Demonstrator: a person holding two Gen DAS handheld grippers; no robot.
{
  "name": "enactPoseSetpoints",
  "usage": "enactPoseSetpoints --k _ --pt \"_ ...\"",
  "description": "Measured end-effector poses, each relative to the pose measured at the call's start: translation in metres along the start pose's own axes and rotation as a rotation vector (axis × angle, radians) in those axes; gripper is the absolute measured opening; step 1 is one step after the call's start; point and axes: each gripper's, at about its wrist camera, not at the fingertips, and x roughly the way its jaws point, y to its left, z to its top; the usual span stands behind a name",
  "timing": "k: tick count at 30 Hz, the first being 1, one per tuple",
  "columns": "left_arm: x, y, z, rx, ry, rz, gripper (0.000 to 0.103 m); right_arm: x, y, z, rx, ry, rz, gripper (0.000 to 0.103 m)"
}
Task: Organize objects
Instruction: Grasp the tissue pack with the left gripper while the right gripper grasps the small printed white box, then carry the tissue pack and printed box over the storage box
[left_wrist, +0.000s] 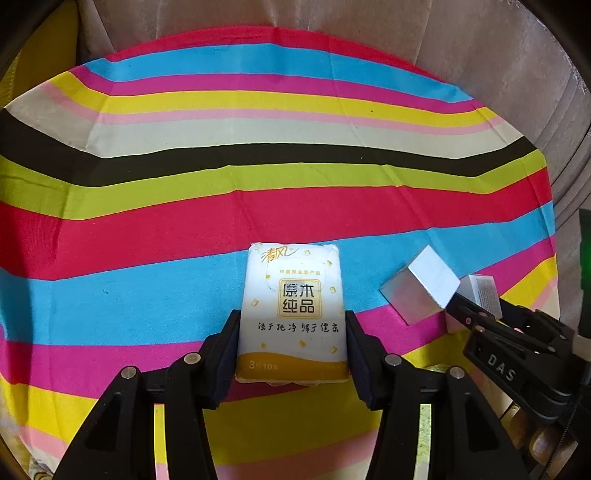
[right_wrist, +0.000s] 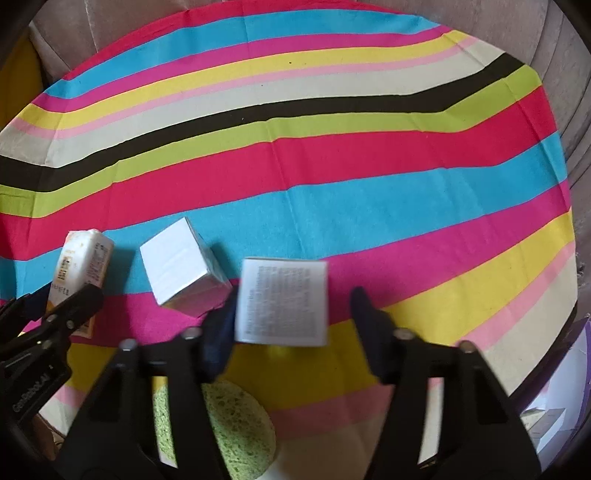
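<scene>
1. Striped cloth (left_wrist: 295, 206) in red, blue, pink, yellow, cream, black and lime is spread over a round surface; beige fabric (left_wrist: 480, 74) is seen beyond it from 11 to 2 o'clock.
2. In the left wrist view a tissue pack (left_wrist: 293, 314), white with a yellow band and printed characters, is clamped between the fingers of the left gripper (left_wrist: 293, 354); both pads are pressed against its long sides. The pack sits at 6 o'clock in that view, over the blue and pink stripes.
3. In the right wrist view the same pack (right_wrist: 83, 266) is seen at 9 o'clock, with the left gripper (right_wrist: 74, 306) closed on its lower part.
4. A silver box (left_wrist: 424, 284) lies on the cloth at 4 o'clock of the left view, tilted, just beside the right gripper's (left_wrist: 461, 314) tip. In the right view it (right_wrist: 184, 269) lies between the pack and the printed box.
5. A white box (right_wrist: 282, 301) with small printed text is seen between the fingers of the right gripper (right_wrist: 291, 325). The left pad is touching its side; a gap is seen between the box and the right pad, so the jaws are not clamped on it. This view is blurred.
6. A green sponge (right_wrist: 229, 424) is seen at 6 o'clock beneath the right gripper.
7. Fingertips (left_wrist: 543, 439) of a hand are seen at 4 o'clock of the left view.
</scene>
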Motion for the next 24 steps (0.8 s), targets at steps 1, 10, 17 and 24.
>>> enactPoseSetpoints --k 1,10,17,24 --pt "-0.002 -0.001 -0.001 0.0 -0.002 0.0 0.053 -0.001 0.0 -0.001 0.0 -0.007 -0.005 0.046" --pt "-0.021 -0.016 -0.007 0.014 -0.02 -0.008 0.053 -0.027 -0.014 -0.012 0.01 -0.072 0.027 0.045" --pt "-0.043 -0.033 -0.013 0.033 -0.049 -0.028 0.053 -0.048 -0.026 -0.022 0.002 -0.096 0.029 0.045" --pt "-0.053 -0.062 -0.022 0.084 -0.055 -0.048 0.053 -0.07 -0.053 -0.036 0.001 -0.118 0.016 0.045"
